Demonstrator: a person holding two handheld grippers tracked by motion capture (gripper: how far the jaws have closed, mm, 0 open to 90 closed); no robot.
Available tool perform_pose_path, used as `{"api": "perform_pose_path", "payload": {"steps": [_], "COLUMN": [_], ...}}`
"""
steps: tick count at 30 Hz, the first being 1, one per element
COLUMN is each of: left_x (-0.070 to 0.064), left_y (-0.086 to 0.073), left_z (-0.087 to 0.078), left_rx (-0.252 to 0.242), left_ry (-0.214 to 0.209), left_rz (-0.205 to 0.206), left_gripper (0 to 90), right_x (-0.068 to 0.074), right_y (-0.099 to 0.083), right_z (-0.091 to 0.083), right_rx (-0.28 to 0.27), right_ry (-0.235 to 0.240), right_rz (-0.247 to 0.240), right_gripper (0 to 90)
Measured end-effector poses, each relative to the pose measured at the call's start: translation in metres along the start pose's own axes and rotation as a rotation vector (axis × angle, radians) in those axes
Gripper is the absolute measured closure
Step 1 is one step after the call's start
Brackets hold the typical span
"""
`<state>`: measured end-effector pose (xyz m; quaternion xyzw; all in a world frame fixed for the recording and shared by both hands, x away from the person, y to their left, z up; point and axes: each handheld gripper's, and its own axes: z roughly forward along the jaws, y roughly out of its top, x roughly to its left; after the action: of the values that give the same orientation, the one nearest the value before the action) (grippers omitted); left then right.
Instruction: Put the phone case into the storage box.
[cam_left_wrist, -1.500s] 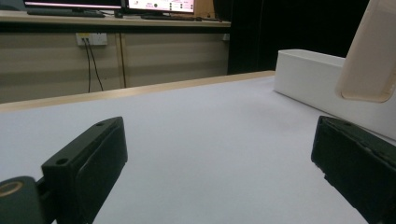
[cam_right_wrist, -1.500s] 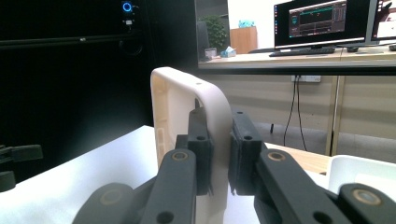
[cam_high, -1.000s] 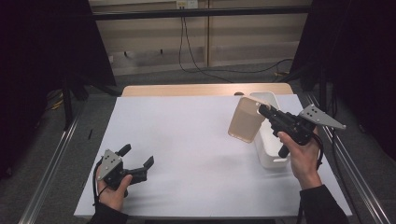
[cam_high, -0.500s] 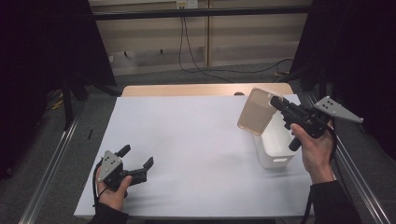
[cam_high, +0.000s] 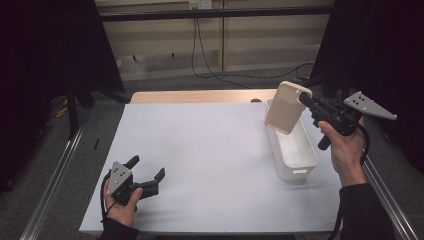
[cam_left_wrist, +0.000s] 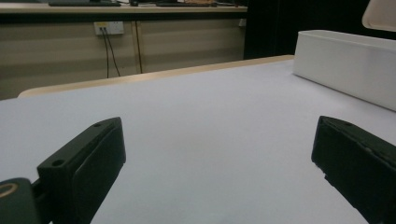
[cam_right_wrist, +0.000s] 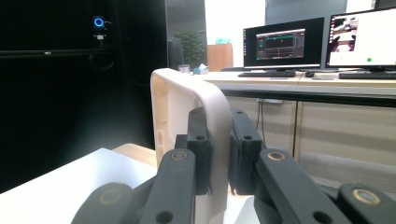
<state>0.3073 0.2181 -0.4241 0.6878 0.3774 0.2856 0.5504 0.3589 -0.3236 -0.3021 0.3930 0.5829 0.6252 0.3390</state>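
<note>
**Beige bin held by its rim above the white bin**

We held the beige bin (cam_high: 285, 108) in the air at the table's (cam_high: 210, 150) far right, tilted, its lower end hanging over the far end of the white bin (cam_high: 294, 150) that stood on the tabletop. Our right gripper (cam_high: 306, 101) was clamped on the beige bin's upper rim, one jaw inside the wall and one outside, as the right gripper view made plain (cam_right_wrist: 216, 154). Our left gripper (cam_high: 150, 176) rested low at the near left of the table, jaws spread wide with nothing between them.

We judged the grip thin: only a strip of rim was pinched, so a quick turn of the wrist could let the bin swing or slip out and drop onto the white bin's edge. Lowered off line, it could also catch that edge and push the white bin sideways.

The high view gave us the layout of both bins and both hands. The right gripper view alone showed the jaws straddling the wall. The left gripper view (cam_left_wrist: 219, 154) confirmed the bare tabletop between its open jaws, with the white bin (cam_left_wrist: 345, 60) well off.
</note>
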Motion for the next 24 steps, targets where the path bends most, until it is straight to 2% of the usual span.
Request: {"api": "perform_pose_path", "payload": {"steps": [1,5,8,11,16,24], "left_x": [0.0,0.001,-0.001,-0.002,-0.002,-0.003], "left_y": [0.0,-0.001,0.0,0.0,0.0,0.002], "left_z": [0.0,0.0,-0.001,-0.001,-0.002,-0.002], "left_rx": [-0.004,-0.006,0.006,0.003,0.011,0.001], "left_ry": [-0.01,-0.003,-0.001,-0.008,-0.026,-0.018], "left_rz": [-0.007,-0.008,0.018,0.018,-0.008,0.004], "left_gripper": [2.8,2.8,2.8,2.9,3.2,3.2], "right_x": [-0.002,-0.012,-0.02,-0.028,-0.038,-0.053], "right_y": [0.0,0.001,0.002,0.002,0.001,-0.005], "right_z": [0.001,0.005,0.008,0.01,0.014,0.024], "right_rx": [-0.001,0.003,0.002,0.007,0.009,0.026], "right_ry": [-0.002,-0.006,-0.012,-0.023,-0.037,-0.048], "right_rz": [-0.003,-0.004,0.009,0.011,0.001,-0.005], "right_gripper": [81.1,81.1,81.1,81.1,81.1,81.0]}}
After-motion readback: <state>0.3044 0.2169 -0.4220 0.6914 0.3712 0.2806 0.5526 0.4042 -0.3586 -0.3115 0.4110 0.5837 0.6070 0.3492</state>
